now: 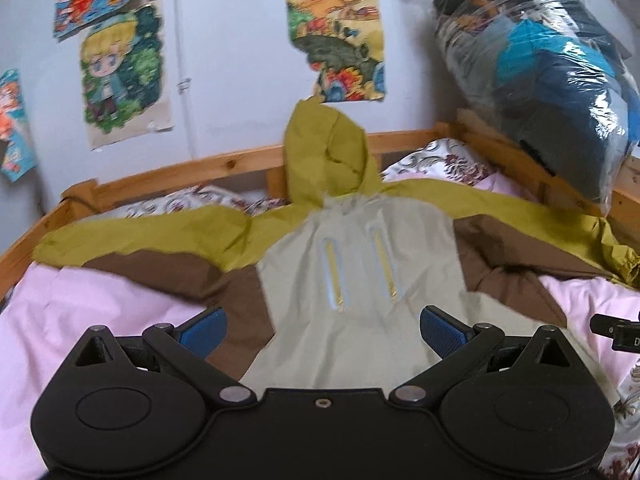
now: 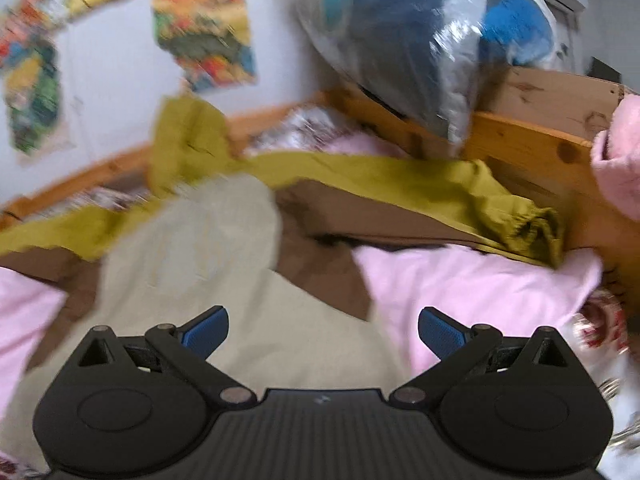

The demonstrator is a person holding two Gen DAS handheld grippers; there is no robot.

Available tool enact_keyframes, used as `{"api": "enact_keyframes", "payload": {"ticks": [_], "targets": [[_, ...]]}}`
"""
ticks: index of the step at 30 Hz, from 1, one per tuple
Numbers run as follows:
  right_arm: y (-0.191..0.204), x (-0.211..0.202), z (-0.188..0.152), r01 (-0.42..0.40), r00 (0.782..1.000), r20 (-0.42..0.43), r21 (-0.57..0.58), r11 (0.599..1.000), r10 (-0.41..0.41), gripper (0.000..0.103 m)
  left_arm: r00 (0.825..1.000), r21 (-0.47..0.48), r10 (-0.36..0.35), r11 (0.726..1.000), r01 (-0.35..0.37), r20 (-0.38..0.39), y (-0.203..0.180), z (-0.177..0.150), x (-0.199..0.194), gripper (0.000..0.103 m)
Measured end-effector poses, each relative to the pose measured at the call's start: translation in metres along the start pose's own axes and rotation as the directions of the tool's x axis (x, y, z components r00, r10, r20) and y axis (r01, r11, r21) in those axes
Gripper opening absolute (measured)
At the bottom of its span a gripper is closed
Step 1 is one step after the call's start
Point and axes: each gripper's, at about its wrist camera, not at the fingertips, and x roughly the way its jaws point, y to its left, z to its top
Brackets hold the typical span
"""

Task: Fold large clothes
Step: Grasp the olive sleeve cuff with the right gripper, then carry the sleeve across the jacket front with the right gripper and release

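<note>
A hooded jacket [image 1: 360, 248] in beige, mustard and brown lies spread flat on the pink bedsheet [image 1: 72, 312], both sleeves out sideways, hood [image 1: 324, 152] resting against the far bed rail. My left gripper [image 1: 323, 334] hovers open over the jacket's lower beige panel, nothing between its blue pads. In the right wrist view, which is motion-blurred, the same jacket [image 2: 192, 232] fills the left and middle. My right gripper [image 2: 323, 334] is open above the jacket's lower right edge, where beige cloth meets pink sheet [image 2: 460, 288]. The right sleeve cuff [image 2: 528, 220] bunches near the wooden frame.
A wooden bed frame [image 1: 224, 164] rings the bed. A big clear plastic bag of dark and blue clothes [image 1: 540, 80] sits on the frame's right corner. Cartoon posters [image 1: 120, 68] hang on the white wall. A pink-sleeved arm [image 2: 620, 160] shows at the right edge.
</note>
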Motion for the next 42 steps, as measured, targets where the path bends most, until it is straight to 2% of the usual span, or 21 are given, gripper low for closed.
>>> {"api": "enact_keyframes", "payload": {"ticks": [3,6,9,12,15,19,21,24,26,27,28,29,30,31,33,35,37,42], "targets": [[-0.015,0.01,0.008,0.032,0.999,-0.009,0.059,0.998,-0.031,0.103,1.0,0.033,-0.015,0.999,0.015,-0.01,-0.004,0.012,0.022,0.102],[-0.04,0.03,0.009,0.057,0.998,-0.022,0.155,0.986,-0.054,0.103,0.999,0.119,-0.011,0.993,0.016,-0.038,-0.013,0.018,0.049,0.102],[-0.066,0.048,0.005,0.128,0.991,0.006,0.215,0.968,-0.133,0.103,0.997,0.18,-0.021,0.983,0.034,-0.074,-0.02,0.016,0.077,0.102],[-0.087,0.06,0.006,0.228,0.968,0.049,0.228,0.947,-0.245,0.102,0.994,0.169,-0.056,0.983,0.071,-0.094,-0.023,0.009,0.107,0.102],[-0.097,0.078,0.015,0.344,0.93,0.078,0.148,0.927,-0.358,0.098,0.988,0.127,-0.092,0.986,0.107,-0.125,-0.024,-0.003,0.132,0.102],[-0.09,0.106,0.028,0.498,0.863,0.141,-0.075,0.864,-0.485,0.088,0.983,0.111,-0.131,0.983,0.146,-0.13,-0.021,-0.019,0.151,0.102],[-0.089,0.122,0.033,0.533,0.845,0.147,-0.175,0.828,-0.514,0.087,0.981,0.107,-0.131,0.983,0.147,-0.14,-0.019,-0.025,0.159,0.102],[-0.091,0.147,0.038,0.548,0.83,0.097,-0.329,0.769,-0.55,0.086,0.975,0.065,-0.14,0.986,0.153,-0.173,-0.01,-0.03,0.169,0.102],[-0.093,0.157,0.039,0.551,0.818,0.086,-0.399,0.732,-0.569,0.073,0.971,0.031,-0.148,0.987,0.157,-0.186,-0.002,-0.031,0.172,0.102],[-0.094,0.16,0.041,0.556,0.811,0.086,-0.421,0.717,-0.578,0.06,0.971,0.019,-0.148,0.988,0.154,-0.189,0.002,-0.032,0.172,0.102],[-0.096,0.162,0.043,0.552,0.811,0.08,-0.435,0.712,-0.58,0.053,0.971,0.013,-0.144,0.989,0.149,-0.19,0.005,-0.032,0.171,0.102],[-0.101,0.163,0.047,0.539,0.819,0.071,-0.435,0.721,-0.57,0.052,0.973,0.008,-0.138,0.99,0.142,-0.187,0.008,-0.033,0.169,0.102],[-0.101,0.16,0.049,0.526,0.827,0.062,-0.437,0.73,-0.559,0.041,0.974,0.007,-0.132,0.991,0.135,-0.183,0.011,-0.032,0.167,0.102],[-0.101,0.157,0.052,0.51,0.836,0.054,-0.442,0.738,-0.546,0.02,0.976,0.007,-0.127,0.991,0.13,-0.176,0.013,-0.032,0.164,0.102],[-0.1,0.146,0.059,0.492,0.848,0.046,-0.437,0.753,-0.528,0.019,0.979,0.007,-0.122,0.992,0.124,-0.164,0.016,-0.032,0.158,0.102],[-0.093,0.132,0.065,0.459,0.871,0.049,-0.44,0.772,-0.489,0.015,0.98,0.006,-0.12,0.992,0.122,-0.156,0.018,-0.031,0.154,0.102],[-0.081,0.116,0.067,0.429,0.889,0.072,-0.472,0.77,-0.451,0.012,0.981,0.0,-0.123,0.992,0.124,-0.149,0.02,-0.03,0.15,0.102],[-0.055,0.081,0.071,0.343,0.934,0.091,-0.492,0.8,-0.345,0.008,0.98,-0.018,-0.139,0.99,0.138,-0.145,0.023,-0.031,0.146,0.102]]}}
